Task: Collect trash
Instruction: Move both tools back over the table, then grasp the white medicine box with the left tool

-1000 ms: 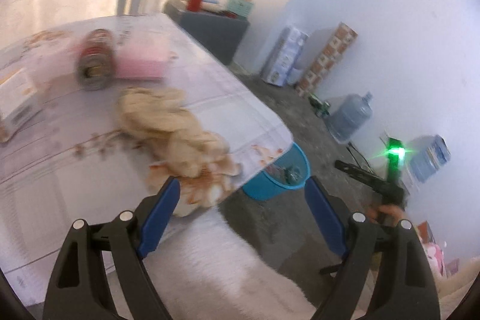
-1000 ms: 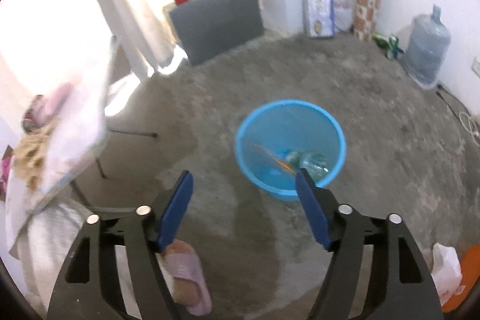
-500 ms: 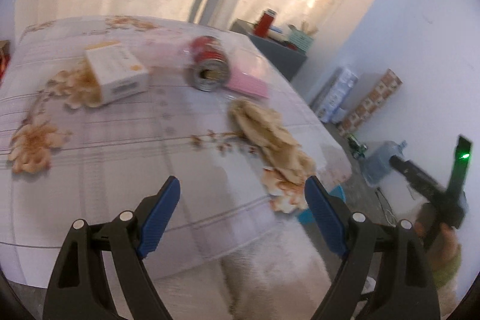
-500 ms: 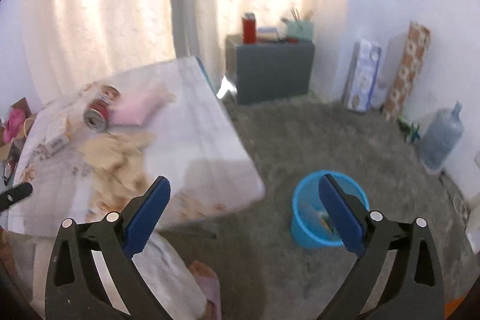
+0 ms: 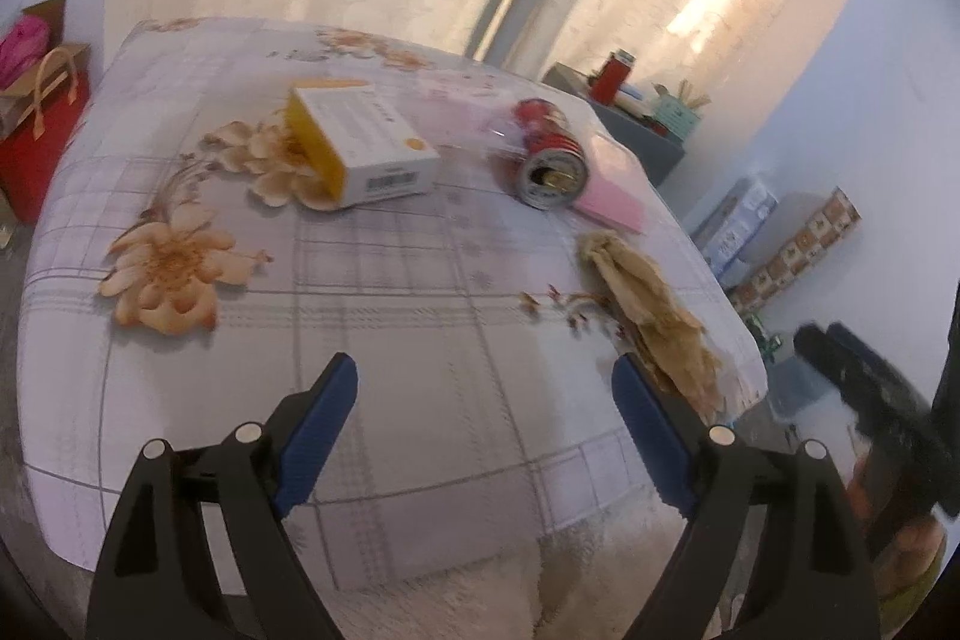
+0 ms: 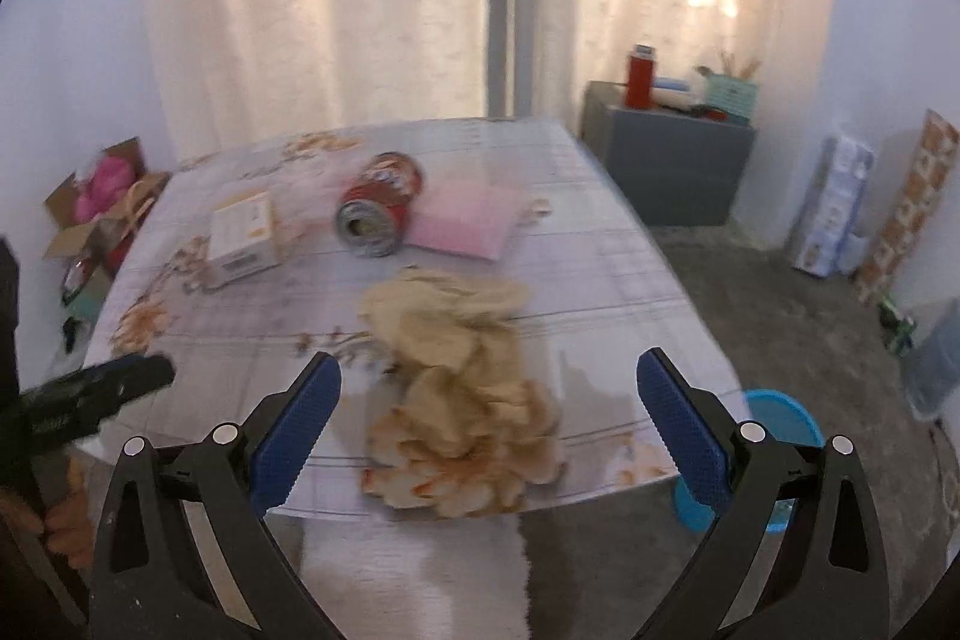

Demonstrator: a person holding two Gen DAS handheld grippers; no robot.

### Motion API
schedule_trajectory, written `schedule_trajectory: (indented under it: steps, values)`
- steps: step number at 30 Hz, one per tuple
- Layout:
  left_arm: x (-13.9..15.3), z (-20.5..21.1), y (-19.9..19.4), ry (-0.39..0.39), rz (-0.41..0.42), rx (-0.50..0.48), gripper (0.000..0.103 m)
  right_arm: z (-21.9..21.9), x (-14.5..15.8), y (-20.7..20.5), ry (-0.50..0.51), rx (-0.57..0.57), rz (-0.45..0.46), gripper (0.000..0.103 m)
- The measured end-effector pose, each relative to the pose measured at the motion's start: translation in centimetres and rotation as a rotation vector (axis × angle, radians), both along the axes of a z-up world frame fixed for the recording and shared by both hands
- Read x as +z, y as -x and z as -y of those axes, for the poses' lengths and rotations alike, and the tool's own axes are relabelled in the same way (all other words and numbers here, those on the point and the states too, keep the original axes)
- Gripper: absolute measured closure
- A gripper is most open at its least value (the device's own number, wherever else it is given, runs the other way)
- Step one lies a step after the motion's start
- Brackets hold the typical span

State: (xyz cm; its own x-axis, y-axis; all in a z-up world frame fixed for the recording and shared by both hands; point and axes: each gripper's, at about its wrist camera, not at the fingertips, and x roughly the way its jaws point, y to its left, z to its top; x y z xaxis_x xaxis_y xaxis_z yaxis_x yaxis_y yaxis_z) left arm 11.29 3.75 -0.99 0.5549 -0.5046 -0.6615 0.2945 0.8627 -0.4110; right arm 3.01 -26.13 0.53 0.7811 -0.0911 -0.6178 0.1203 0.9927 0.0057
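On the flowered tablecloth [image 5: 372, 316] lie a crumpled brown paper [image 5: 651, 316], a red can [image 5: 549, 154] on its side, a white and yellow box [image 5: 360, 139] and a pink packet [image 5: 609, 181]. The same paper [image 6: 456, 358], can [image 6: 381, 208], box [image 6: 243, 235] and packet [image 6: 468, 220] show in the right wrist view. My left gripper [image 5: 485, 403] is open and empty above the table's near part. My right gripper [image 6: 489, 409] is open and empty just in front of the brown paper. The blue bin [image 6: 774, 436] stands on the floor right of the table.
A grey cabinet [image 6: 672, 166] with a red flask [image 6: 639, 76] stands against the back wall by the curtains. Boxes [image 6: 834, 214] and a water jug [image 6: 936, 358] line the right wall. Bags and a carton [image 6: 102, 208] sit left of the table.
Both grippers have swung from the floor and blue bin up toward the table. The right view now faces the trash on the table; the left sits over the table's near part.
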Motion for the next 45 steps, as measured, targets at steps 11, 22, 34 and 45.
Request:
schedule_trajectory:
  steps: [11,22,34,45]
  values:
    - [-1.0,-1.7,-3.1,-0.032,-0.098,0.121,0.017,0.8,-2.5,-1.0,-0.060,0.022,-0.119,0.008]
    - [1.1,-1.3,-10.6,0.030,-0.122,0.169,0.012,2.7,-3.8,-1.8,-0.198,0.041,-0.127,0.008]
    - [-1.6,3.8,-17.8,-0.328,-0.092,0.186,0.012,5.2,-4.6,-1.4,-0.281,0.013,-0.128,0.008]
    - [-2.9,1.8,-16.2,-0.358,-0.096,0.190,0.025,6.1,-4.0,-0.5,-0.294,0.013,-0.114,0.008]
